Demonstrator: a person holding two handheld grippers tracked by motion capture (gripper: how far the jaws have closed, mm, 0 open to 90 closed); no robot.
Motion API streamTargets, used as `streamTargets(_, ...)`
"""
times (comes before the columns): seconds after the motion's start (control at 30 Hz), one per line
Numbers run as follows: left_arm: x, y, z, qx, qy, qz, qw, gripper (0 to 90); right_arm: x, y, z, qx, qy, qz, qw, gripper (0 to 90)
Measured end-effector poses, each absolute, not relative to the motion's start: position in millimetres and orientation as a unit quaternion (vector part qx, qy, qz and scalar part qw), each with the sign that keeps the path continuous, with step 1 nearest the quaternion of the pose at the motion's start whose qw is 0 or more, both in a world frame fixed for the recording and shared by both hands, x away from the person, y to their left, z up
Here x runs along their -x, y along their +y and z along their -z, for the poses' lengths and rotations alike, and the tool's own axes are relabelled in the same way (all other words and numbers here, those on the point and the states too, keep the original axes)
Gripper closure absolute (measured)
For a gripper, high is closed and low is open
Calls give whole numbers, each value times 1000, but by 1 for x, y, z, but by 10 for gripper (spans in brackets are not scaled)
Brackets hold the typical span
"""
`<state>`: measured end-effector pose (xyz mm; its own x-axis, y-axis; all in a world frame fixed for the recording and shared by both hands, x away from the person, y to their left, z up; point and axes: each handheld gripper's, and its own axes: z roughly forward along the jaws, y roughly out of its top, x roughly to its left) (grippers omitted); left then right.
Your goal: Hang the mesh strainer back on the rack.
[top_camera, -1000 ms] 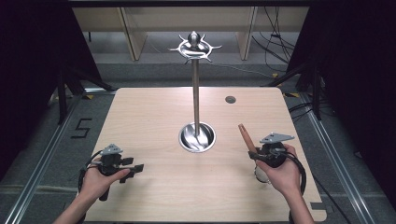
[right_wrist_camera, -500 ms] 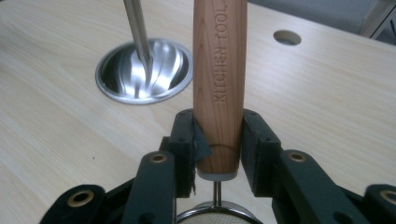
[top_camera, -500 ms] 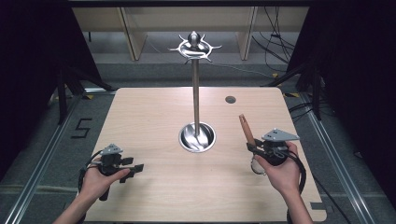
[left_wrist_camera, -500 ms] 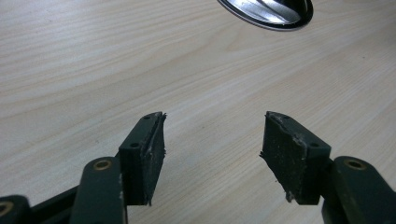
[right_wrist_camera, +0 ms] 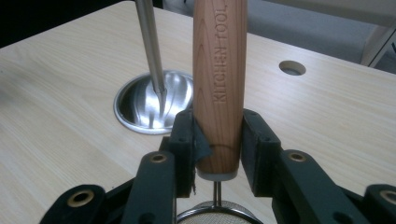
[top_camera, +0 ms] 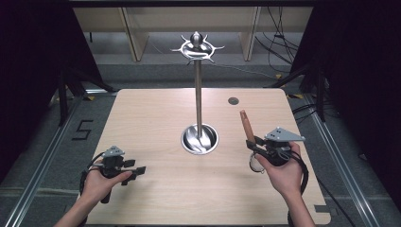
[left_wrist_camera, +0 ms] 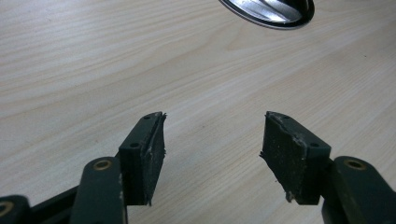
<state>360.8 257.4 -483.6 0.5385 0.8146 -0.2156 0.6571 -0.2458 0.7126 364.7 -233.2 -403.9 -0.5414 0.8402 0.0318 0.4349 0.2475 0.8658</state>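
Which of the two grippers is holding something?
The right gripper: shut on the wooden handle of a strainer. The left gripper is open over bare table.

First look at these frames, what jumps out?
A tall metal stand with a ring of hooks on top rises from a shiny round base at the middle of the wooden table. On the right, the right tool is shut on the wooden handle of a small strainer, handle pointing up. The left tool hangs open over bare wood near the left front edge.
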Motion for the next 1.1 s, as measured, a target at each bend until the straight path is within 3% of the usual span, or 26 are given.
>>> streamTargets(1.1, -360, 259, 484, -783, 472, -98, 393, 383, -358, -225, 375, -401, 720, -511, 245, 691)
